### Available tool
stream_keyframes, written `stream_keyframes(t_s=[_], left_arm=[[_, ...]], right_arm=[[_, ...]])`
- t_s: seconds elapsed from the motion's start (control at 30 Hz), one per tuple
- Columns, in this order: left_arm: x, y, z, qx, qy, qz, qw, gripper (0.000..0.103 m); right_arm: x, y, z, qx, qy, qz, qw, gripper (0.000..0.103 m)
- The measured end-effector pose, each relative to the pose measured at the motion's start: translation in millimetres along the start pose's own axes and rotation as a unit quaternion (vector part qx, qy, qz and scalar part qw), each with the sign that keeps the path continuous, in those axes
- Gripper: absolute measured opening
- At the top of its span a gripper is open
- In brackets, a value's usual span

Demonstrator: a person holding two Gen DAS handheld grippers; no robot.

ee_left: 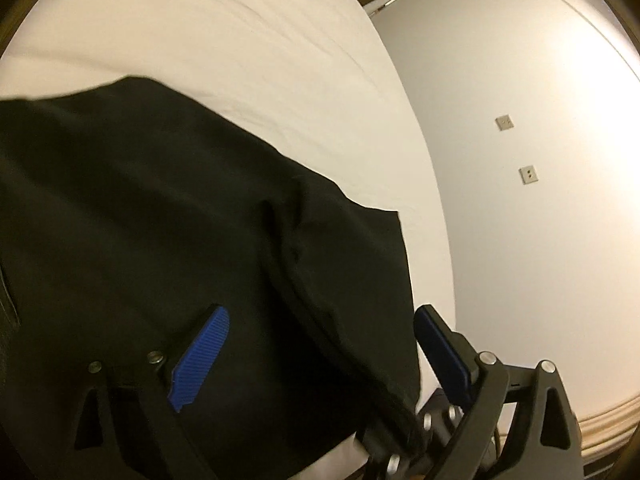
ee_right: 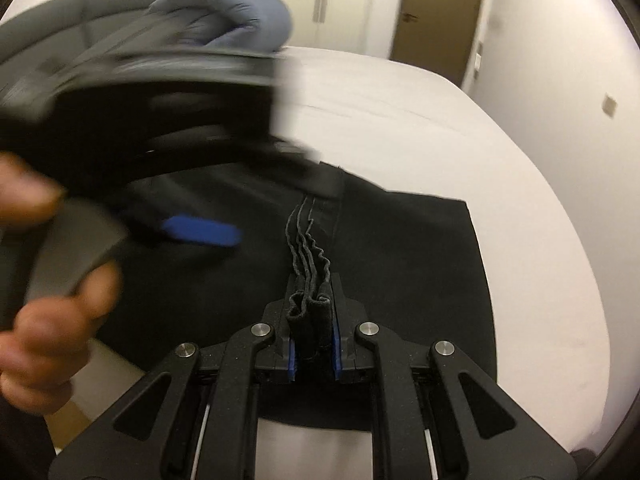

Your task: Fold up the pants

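Black pants (ee_left: 160, 208) lie spread on a white bed (ee_left: 240, 40). My left gripper (ee_left: 320, 320) is open, its blue pads on either side of a fold of the cloth, not closed on it. In the right wrist view my right gripper (ee_right: 312, 300) is shut on a bunched edge of the pants (ee_right: 400, 260), several hem layers pinched between the blue pads. The left gripper (ee_right: 200, 232) shows there too, blurred, held by a hand at the left.
The bed edge (ee_left: 432, 184) runs close to a white wall with two outlets (ee_left: 528, 174). A blue cushion (ee_right: 240, 16) and a grey headboard (ee_right: 60, 20) sit at the far end. A brown door (ee_right: 440, 12) is beyond.
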State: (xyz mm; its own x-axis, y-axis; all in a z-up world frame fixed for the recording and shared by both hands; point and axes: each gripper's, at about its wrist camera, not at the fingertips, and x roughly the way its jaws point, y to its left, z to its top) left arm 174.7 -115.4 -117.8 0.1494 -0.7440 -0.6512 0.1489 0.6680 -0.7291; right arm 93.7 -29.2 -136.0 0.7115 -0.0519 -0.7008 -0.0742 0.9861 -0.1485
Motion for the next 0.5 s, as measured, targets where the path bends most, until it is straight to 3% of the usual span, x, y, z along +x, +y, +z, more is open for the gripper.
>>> stream_keyframes(t_s=[0.1,0.17,0.27,0.43,0.5], left_arm=[[-7,9,11,-0.002,0.004,0.007,1.0000,0.084],[-12,17,16,0.000,0.018,0.008,0.9998,0.054],[-23,27,22,0.019,0.030,0.037,0.9987,0.023],[-49,48,29,0.037,0.026,0.082,0.9956,0.019],[-57,55,17,0.038,0.026,0.099,0.9940,0.019]], right_arm=[[-7,25,2,-0.030,-0.004,0.010,0.999,0.011],[-8,39,3,-0.042,-0.006,0.023,0.999,0.011],[-10,57,6,-0.060,-0.005,0.038,0.997,0.011],[-13,88,10,-0.088,0.001,0.067,0.994,0.011],[-12,98,10,-0.093,0.006,0.082,0.992,0.011]])
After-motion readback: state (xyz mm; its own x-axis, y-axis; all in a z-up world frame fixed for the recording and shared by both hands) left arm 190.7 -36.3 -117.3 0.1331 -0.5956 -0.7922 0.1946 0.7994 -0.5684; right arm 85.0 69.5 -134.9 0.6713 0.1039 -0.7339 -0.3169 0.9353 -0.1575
